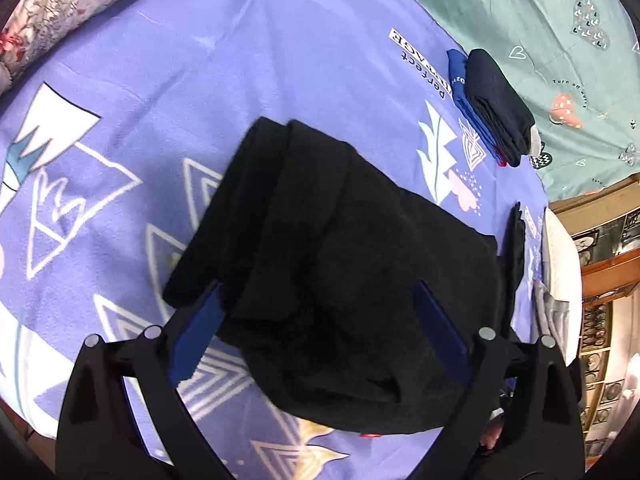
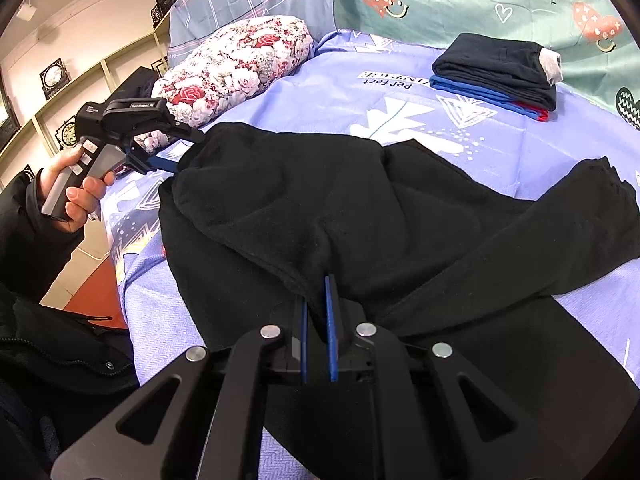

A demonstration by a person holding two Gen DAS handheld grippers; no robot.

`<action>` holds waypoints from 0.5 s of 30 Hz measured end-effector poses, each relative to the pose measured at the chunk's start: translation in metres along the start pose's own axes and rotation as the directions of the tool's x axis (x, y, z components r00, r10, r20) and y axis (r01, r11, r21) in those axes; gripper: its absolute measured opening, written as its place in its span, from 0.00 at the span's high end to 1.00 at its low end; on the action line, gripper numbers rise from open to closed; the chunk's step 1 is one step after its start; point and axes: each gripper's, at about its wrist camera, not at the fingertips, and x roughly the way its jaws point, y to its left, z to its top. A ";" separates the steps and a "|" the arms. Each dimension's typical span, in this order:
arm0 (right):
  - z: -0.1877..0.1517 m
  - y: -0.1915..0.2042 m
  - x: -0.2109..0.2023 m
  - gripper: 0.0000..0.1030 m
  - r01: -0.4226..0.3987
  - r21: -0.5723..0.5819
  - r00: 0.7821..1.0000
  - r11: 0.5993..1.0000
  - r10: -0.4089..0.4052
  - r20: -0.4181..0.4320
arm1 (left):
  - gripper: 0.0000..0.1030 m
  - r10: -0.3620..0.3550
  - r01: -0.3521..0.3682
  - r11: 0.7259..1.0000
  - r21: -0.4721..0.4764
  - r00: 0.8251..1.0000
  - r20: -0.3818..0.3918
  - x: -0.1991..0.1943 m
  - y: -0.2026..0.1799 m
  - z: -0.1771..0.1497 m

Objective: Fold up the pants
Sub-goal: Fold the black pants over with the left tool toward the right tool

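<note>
The soft black fleece pants [image 2: 320, 208] lie on the bed w/ the purple patterned blanket [image 1: 120, 100], legs going off to one side, part folded over already.

My right hand-held gripper [image 2: 318, 292] is clenched on a fold of the black cloth near the middle, blue fingers [image 2: 331, 320] squeezed almost together. My left hand-held gripper [image 1: 320, 320] is wide apart, grasping nothing; in the right view it's at the far edge of the pants, but I can't tell if it touches.

The pants look light, thick & floppy, not slippery, so I think they'll sag & bunch if I lift by one spot. Best to take hold at edges or corners, e.g. the waist end & the leg ends, and pull flat.

The bed is soft, so it gives a bit. Nearby: a flowery red-and-white pillow [image 2: 240, 64], a green sheet w/ hearts [image 2: 480, 0], and a neat pile of folded dark and blue clothes [image 2: 500, 72], well apart from the pants. Shelves w/ framed pictures [image 2: 54, 76] stand by the wall.
</note>
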 end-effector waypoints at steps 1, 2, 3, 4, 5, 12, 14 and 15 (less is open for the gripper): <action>0.000 0.000 -0.002 0.91 0.000 0.002 1.000 1.000 0.000 0.009 | 0.09 0.009 -0.009 1.000 0.010 1.000 -0.007 0.001 -0.002 0.000; 0.000 -0.002 -0.006 0.92 -0.003 0.010 1.000 1.000 0.003 0.029 | 0.09 0.025 -0.025 0.999 0.028 1.000 -0.016 0.001 -0.006 -0.002; 0.000 -0.006 -0.013 0.92 -0.017 0.029 0.998 0.999 0.015 0.064 | 0.09 0.031 -0.030 0.999 0.033 0.999 -0.020 0.000 -0.006 -0.003; -0.001 -0.009 -0.019 0.92 -0.037 0.046 0.995 0.998 0.033 0.095 | 0.09 0.034 -0.033 0.999 0.032 0.999 -0.025 -0.001 -0.005 -0.005; 0.001 -0.015 -0.027 0.93 -0.076 0.074 0.989 0.994 0.065 0.136 | 0.09 0.024 -0.023 0.999 0.029 0.999 -0.028 -0.004 -0.004 -0.007; 0.049 -0.027 -0.039 0.94 -0.140 0.126 0.979 0.982 0.119 0.165 | 0.09 -0.038 0.041 0.997 0.071 0.999 -0.039 -0.028 -0.022 -0.026; 0.064 -0.021 -0.043 0.94 -0.120 0.098 0.980 0.988 0.102 0.172 | 0.09 -0.082 0.086 0.993 0.082 0.995 -0.052 -0.034 -0.032 -0.035; 0.067 -0.021 -0.044 0.94 -0.116 0.092 0.980 0.989 0.099 0.174 | 0.09 -0.096 0.101 0.991 0.086 0.994 -0.060 -0.034 -0.038 -0.040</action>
